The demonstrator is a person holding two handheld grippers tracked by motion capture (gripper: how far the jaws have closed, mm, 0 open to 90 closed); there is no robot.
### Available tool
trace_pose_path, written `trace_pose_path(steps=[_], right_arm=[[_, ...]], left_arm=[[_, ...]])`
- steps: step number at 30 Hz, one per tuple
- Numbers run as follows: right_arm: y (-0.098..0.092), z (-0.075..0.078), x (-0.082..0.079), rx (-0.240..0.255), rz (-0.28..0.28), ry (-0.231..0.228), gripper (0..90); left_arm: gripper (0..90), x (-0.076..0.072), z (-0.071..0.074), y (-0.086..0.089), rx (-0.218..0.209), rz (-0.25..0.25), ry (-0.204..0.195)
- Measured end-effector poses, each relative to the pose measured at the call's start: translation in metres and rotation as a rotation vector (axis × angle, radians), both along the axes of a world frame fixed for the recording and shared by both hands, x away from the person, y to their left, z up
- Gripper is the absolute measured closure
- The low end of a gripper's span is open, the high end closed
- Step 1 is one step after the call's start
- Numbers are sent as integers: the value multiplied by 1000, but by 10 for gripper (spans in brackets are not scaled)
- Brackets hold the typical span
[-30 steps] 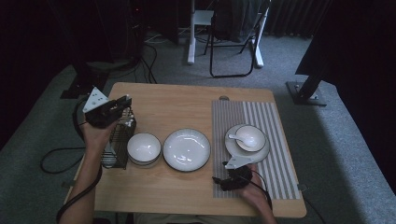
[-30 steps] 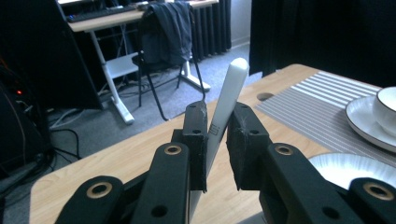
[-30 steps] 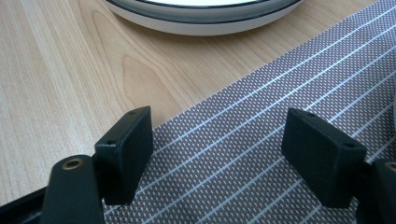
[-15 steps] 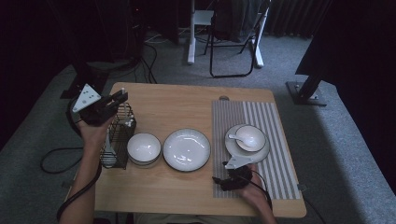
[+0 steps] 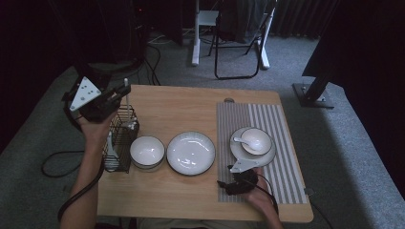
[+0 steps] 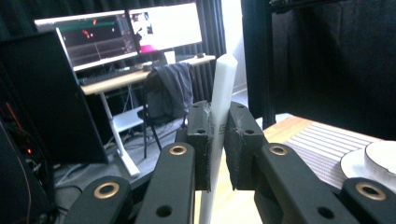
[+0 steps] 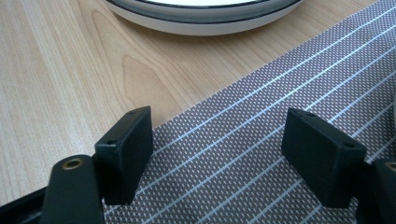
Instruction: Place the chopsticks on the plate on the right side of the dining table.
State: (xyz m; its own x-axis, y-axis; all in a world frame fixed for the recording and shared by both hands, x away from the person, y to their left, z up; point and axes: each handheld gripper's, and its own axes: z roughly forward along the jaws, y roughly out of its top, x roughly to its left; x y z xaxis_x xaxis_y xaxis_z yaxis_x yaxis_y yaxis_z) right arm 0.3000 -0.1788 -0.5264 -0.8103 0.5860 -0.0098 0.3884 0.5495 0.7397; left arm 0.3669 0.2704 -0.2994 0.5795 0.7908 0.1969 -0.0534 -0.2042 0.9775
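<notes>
While the right claw [image 5: 228, 185] rests at the near edge of the desk [image 5: 191, 107], on the striped placemat [image 5: 282, 143], its jaws stand spread wide with nothing between them, as the right gripper view shows clearly: only the woven mat and a piece of the plate rim lie in front of them. Just beyond this claw sits a small bowl with a white spoon [image 5: 244, 141] on a saucer, then to its left the large plate [image 5: 191, 152] and the white bowl [image 5: 147, 150], all in one row. Farther to the left, at the desk's edge, stands the wire basket [image 5: 125, 128], where other utensils remain. Above it, the left claw [image 5: 119, 93] is pinching the white utensil handle [image 6: 219, 116]; the jaws have just been closing, and the handle is between them, pressed by both pads in the left gripper view. This handle stands nearly upright, its top above the claw and its lower end hidden below. I judge the utensil to be light and stiff, probably ceramic or hard plastic, so it is smooth, a little slippery, and it can chip if it knocks on the wire or on a bowl. The hold on the middle of the flat handle seems good, because the broad sides give the pads a firm seat; a grip nearer the tip would let it swing. Beyond the desk are a chair [image 5: 239, 43] and dark floor.
</notes>
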Motion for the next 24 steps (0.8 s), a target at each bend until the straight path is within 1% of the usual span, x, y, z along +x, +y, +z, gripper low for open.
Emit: trace_pose_path(steps=[5,7,8,10,11,13,17,18,20,21,22,23,24], right_arm=[[0,0,0,1,-1,0,248],[0,0,0,1,-1,0,248],[0,0,0,0,0,1,248],[0,0,0,0,0,1,248],[0,0,0,1,-1,1,248],[0,0,0,1,-1,-1,248],[0,0,0,1,0,-1,248],[0,0,0,1,0,-1,248],[0,0,0,1,-1,0,248],[0,0,0,1,-1,0,248],[0,0,0,1,-1,0,248],[0,0,0,1,-1,0,248],[0,0,0,1,0,0,248]], left_arm=[[821,-3,15,-5,-3,-4,-39],[827,-4,21,-7,-13,-13,-50],[826,-4,24,-9,-24,-26,-56],[828,-6,28,-13,-22,-26,-71],[828,-6,30,-14,-33,-37,-72],[828,-6,31,-19,-49,-64,-66],[829,-4,26,-33,-40,-118,-37],[829,-4,26,-33,-40,-118,-37],[829,-2,22,-40,-50,-162,-6],[829,-2,22,-40,-50,-162,-6],[829,-2,19,-44,-58,-184,11],[829,-2,19,-44,-58,-184,11],[829,-3,18,-48,-62,-208,23]])
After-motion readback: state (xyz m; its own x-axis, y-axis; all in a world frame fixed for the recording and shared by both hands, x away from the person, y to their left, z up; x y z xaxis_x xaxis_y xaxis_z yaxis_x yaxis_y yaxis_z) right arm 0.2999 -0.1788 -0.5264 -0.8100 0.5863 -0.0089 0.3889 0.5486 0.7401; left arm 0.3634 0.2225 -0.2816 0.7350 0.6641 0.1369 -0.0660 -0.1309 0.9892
